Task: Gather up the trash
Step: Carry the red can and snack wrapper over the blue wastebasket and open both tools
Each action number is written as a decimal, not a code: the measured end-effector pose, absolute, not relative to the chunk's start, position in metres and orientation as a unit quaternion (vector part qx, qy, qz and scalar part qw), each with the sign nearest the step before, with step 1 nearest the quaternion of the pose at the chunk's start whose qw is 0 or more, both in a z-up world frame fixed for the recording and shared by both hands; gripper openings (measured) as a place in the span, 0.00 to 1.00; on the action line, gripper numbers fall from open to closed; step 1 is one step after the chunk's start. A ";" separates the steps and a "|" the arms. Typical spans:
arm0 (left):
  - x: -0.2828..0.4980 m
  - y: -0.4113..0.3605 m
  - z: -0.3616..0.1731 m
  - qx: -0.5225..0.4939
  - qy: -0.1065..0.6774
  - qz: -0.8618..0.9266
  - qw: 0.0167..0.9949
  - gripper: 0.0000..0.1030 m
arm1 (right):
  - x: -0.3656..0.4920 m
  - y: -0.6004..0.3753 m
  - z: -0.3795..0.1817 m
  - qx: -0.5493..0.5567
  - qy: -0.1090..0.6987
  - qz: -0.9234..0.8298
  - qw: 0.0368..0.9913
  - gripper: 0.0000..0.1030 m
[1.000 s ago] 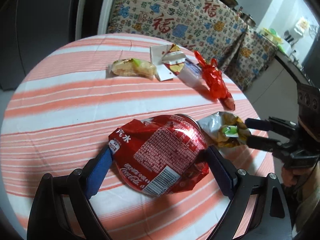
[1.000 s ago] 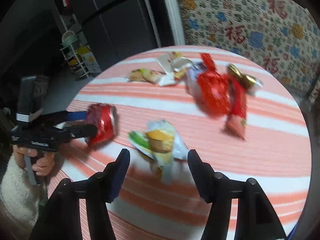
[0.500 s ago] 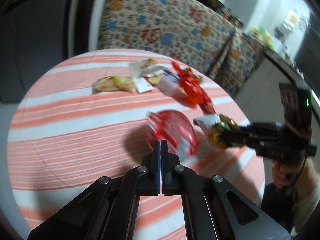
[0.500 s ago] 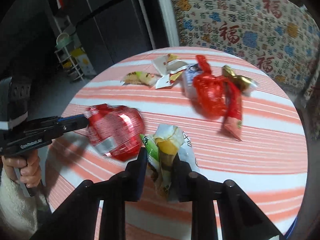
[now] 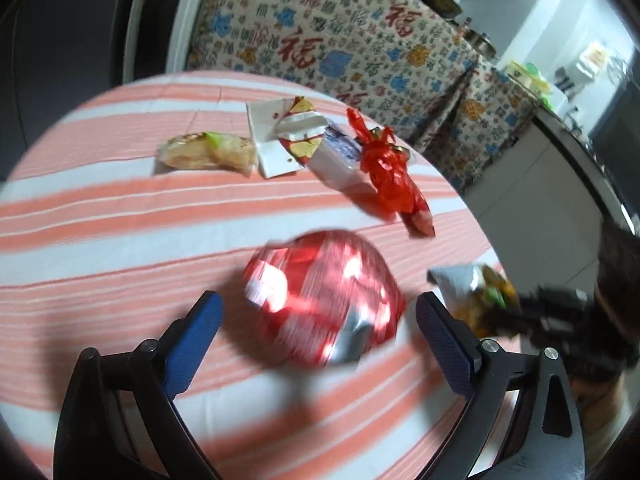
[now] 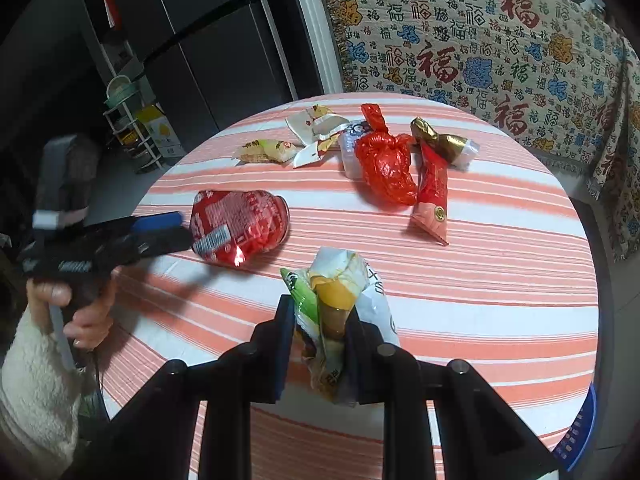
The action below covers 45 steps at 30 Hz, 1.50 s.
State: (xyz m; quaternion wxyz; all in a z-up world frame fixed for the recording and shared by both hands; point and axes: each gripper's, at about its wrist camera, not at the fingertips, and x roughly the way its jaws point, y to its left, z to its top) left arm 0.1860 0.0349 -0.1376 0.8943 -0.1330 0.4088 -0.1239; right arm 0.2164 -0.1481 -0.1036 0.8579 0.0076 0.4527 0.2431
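Note:
A crushed red soda can [image 5: 324,300] lies on its side on the striped round table [image 5: 100,216], blurred in the left wrist view. My left gripper [image 5: 318,304] has its jaws opening wide; the can [image 6: 240,228] sits between and just ahead of the blue pads [image 5: 192,332], which do not press it. My right gripper [image 6: 320,312] is shut on a crumpled white, green and yellow snack wrapper [image 6: 340,280], held just above the cloth. That wrapper [image 5: 468,284] shows at the right of the left wrist view.
At the far side lie a yellow-green snack pack [image 5: 208,152], torn white wrappers [image 5: 280,136], a white carton [image 5: 340,160], a red plastic bag [image 6: 384,168], a red sachet [image 6: 432,196] and a gold wrapper [image 6: 440,140]. Patterned cloth [image 6: 480,40] hangs behind; a dark fridge [image 6: 224,40] stands left.
The left jaws, open around the can, snapped shut without it and now stand open again; the can shifted ahead. The right jaws closed on the snack wrapper and hold it.

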 end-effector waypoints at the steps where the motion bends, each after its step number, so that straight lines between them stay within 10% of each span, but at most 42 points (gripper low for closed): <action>1: 0.193 0.034 -0.142 -0.147 0.418 -0.130 0.887 0.80 | 0.216 -0.148 -0.102 0.008 0.449 0.244 0.860 0.23; 3: 0.201 0.035 -0.149 -0.181 0.430 -0.155 0.871 0.33 | 0.216 -0.149 -0.100 0.011 0.445 0.243 0.862 0.23; 5: 0.199 0.037 -0.147 -0.209 0.424 -0.169 0.865 0.23 | 0.214 -0.152 -0.096 0.014 0.443 0.244 0.862 0.23; 29: 0.186 -0.193 -0.050 -0.041 0.338 -0.249 0.907 0.19 | 0.176 -0.341 -0.049 0.107 0.415 0.112 0.897 0.23; 45: 0.231 -0.401 -0.143 0.042 0.414 -0.334 0.846 0.19 | 0.137 -0.521 -0.104 0.181 0.448 -0.065 0.873 0.23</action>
